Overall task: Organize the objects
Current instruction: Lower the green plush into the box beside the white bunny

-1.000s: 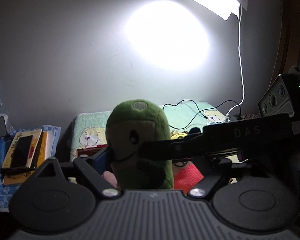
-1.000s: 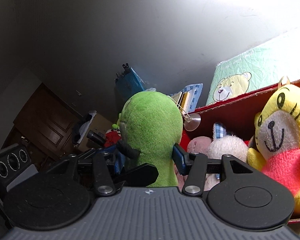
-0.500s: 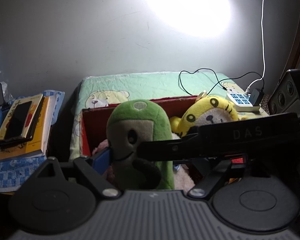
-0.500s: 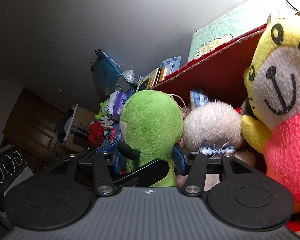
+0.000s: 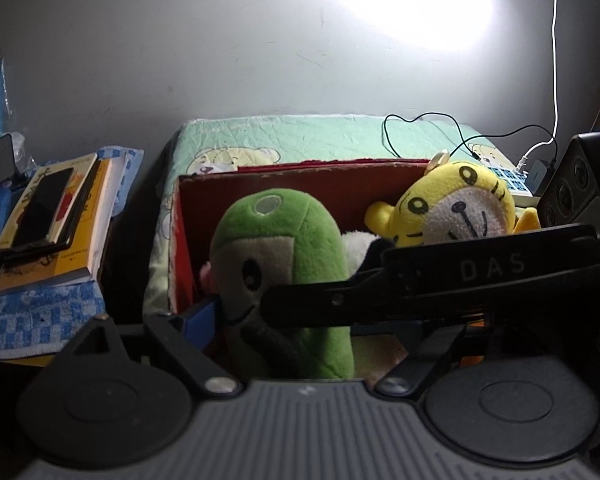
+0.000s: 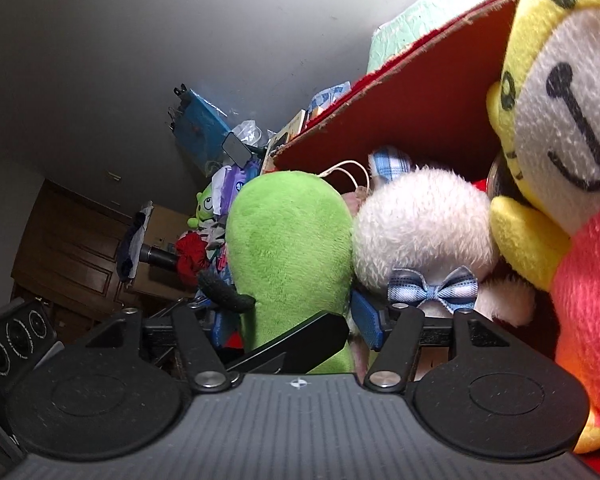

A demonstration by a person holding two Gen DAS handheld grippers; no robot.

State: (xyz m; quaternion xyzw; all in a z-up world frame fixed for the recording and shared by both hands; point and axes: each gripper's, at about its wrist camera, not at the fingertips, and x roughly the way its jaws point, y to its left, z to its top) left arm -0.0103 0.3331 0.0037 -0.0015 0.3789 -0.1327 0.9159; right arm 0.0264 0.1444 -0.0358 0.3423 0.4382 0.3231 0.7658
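A green plush toy (image 5: 284, 264) stands upright in the left part of a red box (image 5: 300, 184). Both grippers clamp it: my left gripper (image 5: 292, 320) is shut on its lower body, and my right gripper (image 6: 296, 312) is shut on it from the other side, seen from behind (image 6: 288, 248). The right gripper's black body crosses the left wrist view (image 5: 460, 276). A yellow tiger plush (image 5: 452, 208) with a red body (image 6: 580, 272) sits at the box's right. A white fluffy plush with a blue bow (image 6: 420, 232) sits between them.
The box rests on a green bear-print pad (image 5: 320, 140) against a grey wall. Stacked books with a phone (image 5: 52, 216) lie on a blue checked cloth at left. Cables and a power strip (image 5: 512, 176) lie at right. Clutter and a wooden cabinet (image 6: 80, 248) show beyond.
Both grippers have lowered the green plush into the red box, beside the white plush. The view has tipped down, so the box and the tiger plush now show larger.
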